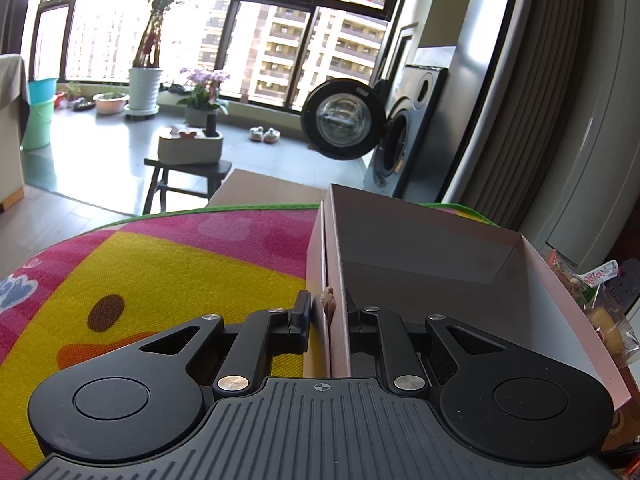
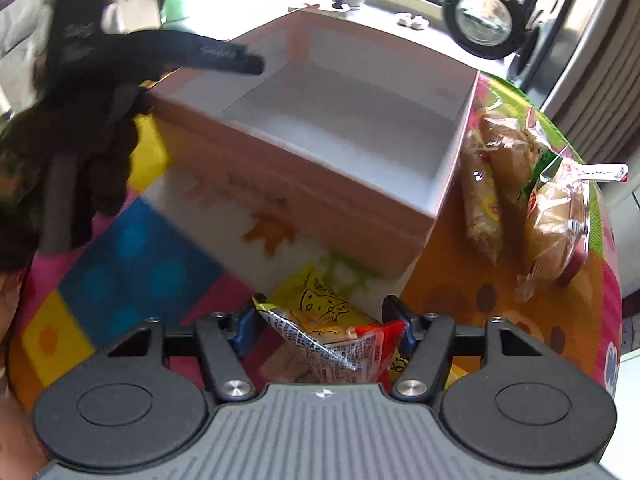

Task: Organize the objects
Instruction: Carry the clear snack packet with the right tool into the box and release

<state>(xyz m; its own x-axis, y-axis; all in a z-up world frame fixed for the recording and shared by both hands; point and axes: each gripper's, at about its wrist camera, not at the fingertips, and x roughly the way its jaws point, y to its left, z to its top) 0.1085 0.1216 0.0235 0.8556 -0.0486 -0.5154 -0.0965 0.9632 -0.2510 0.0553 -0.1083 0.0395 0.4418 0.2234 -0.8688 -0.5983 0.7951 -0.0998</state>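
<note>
Colour of table cover: bright cartoon-print mat (image 1: 168,264) in pink, yellow, blue and orange with a green edge; it spreads over the round table top and carries everything.
Room beyond: big dark-framed windows, potted plants on the sill floor, and a washing machine (image 1: 404,136) with its round door swung open, seen in the left wrist view.
Box: pale pink cardboard box (image 2: 320,184), open at the top, white inside, nothing visible in it. It stands on the mat near the middle of the table; the outer face carries orange print, too blurred to read.
Left gripper: left gripper (image 1: 329,314) straddles the box's near side wall, one of the fingers (image 1: 301,314) outside the wall and the other inside the box. The fingers are closed on that wall and pinch it. In the right wrist view this gripper shows as a dark blurred shape at the box's far left corner.
Bread packets: two clear-wrapped bread items (image 2: 520,184) lie on the mat just beside the box's right wall, apart from both grippers.
Right gripper: right gripper (image 2: 326,330) sits low over the mat, just in front of the box's near face.
Snack packet: yellow and red crinkled snack packet (image 2: 332,332) with a cartoon cheese drawing sits between the right fingers, which press on both its sides and grip it. Its top end points toward the box; it is outside the box.
</note>
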